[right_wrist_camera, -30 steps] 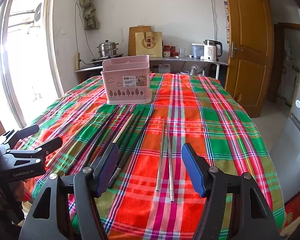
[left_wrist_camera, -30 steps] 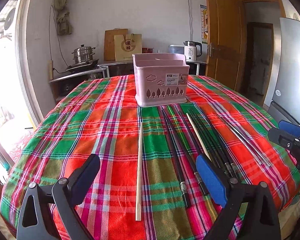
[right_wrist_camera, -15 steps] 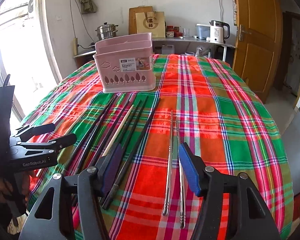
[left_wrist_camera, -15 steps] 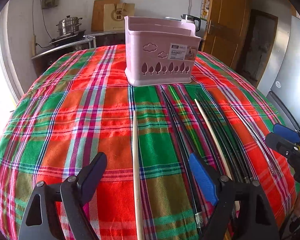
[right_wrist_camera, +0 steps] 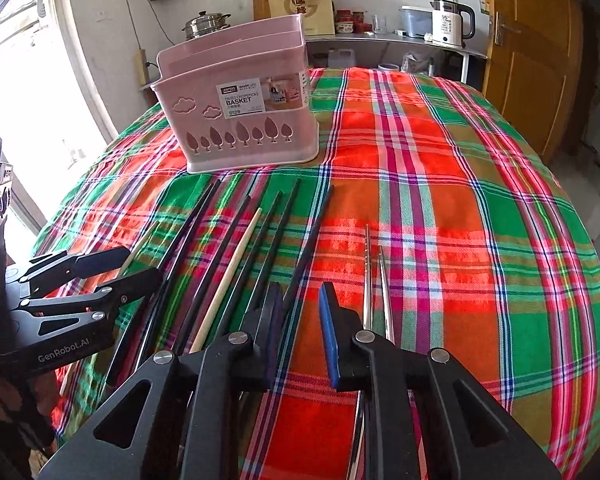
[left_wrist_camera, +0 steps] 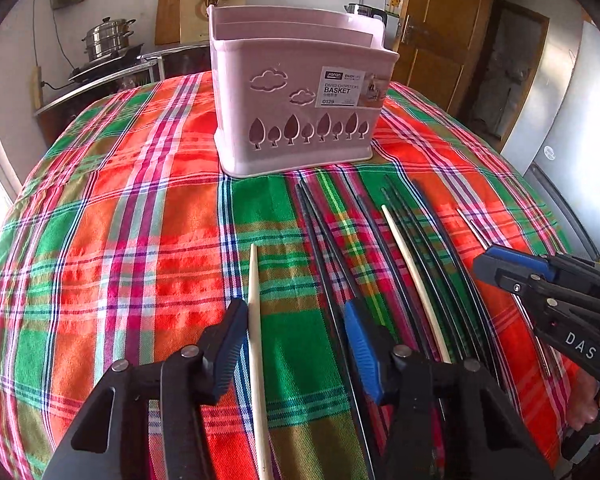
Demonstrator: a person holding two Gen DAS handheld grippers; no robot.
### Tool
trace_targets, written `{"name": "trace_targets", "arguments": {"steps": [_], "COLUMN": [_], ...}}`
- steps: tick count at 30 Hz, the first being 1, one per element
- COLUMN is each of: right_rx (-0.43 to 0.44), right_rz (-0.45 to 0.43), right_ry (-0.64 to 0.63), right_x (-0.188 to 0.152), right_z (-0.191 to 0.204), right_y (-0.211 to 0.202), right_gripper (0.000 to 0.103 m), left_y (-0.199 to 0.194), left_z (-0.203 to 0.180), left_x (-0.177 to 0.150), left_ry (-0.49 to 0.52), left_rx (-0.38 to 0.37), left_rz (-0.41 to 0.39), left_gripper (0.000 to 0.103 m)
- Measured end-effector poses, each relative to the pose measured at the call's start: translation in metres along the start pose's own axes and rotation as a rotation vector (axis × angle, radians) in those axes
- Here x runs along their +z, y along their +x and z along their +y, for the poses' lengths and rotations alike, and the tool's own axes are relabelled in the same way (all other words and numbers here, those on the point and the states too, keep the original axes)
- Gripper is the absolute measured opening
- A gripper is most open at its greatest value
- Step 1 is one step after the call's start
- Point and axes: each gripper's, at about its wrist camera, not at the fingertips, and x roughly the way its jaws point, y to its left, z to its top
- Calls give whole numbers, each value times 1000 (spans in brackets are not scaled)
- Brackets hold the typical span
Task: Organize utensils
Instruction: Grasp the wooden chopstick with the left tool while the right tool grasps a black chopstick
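Both grippers have dropped closer to the pink basket (left_wrist_camera: 300,92). Left gripper (left_wrist_camera: 296,344) gapes around the lone wooden chopstick (left_wrist_camera: 254,320) before the basket; right gripper (right_wrist_camera: 300,336), narrowly parted, straddles a black chopstick (right_wrist_camera: 306,248), gripping nothing.

on the pink basket (left_wrist_camera: 300,92) in front of you a white sticker (left_wrist_camera: 342,89) reads "divided chopsticks", "basket" in bold, and "0129" beneath; the brand line above it is too small to make out. from your left wrist view the right gripper (left_wrist_camera: 485,264) shows "das" in white on its black body. from your right wrist view the left gripper (right_wrist_camera: 118,270) carries "genrobot.ai". the white kettle (right_wrist_camera: 448,24) on the back counter shows "55" followed by a small mark.
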Motion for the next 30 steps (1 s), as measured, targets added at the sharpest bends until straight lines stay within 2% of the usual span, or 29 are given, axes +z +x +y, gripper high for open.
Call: {"name": "trace_targets", "arguments": {"steps": [3,6,17,19,21,22,26,30], "right_rx": [-4,-6,-25,-38,-26,-21,3,25], "right_rz": [17,33,76,76,76,77,57,14], "right_ry": [2,7,-6,-7,2,5,24,26], "right_x": [4,7,22,23,24,25,28,34], "right_z": [0,-1,5,5,3,1,-4,-5], "right_y": [7,13,30,32,33,33,26,8], "right_gripper": [18,18,18,9,9,8,7,6], "left_y": [3,5,22,23,23,23,19,-2], "left_z": [0,-2,-12,-13,-15,-15,-7,-2], "left_x": [5,7,30,32,33,33,34,38], "left_ry": [2,14,79,84,89,90,51,16], "left_rx": [1,17,67,63,59,61,12,-64], "left_rz": [6,11,72,68,67,67,68,22], "left_gripper": [36,32,31,26,8,8,7,5]}}
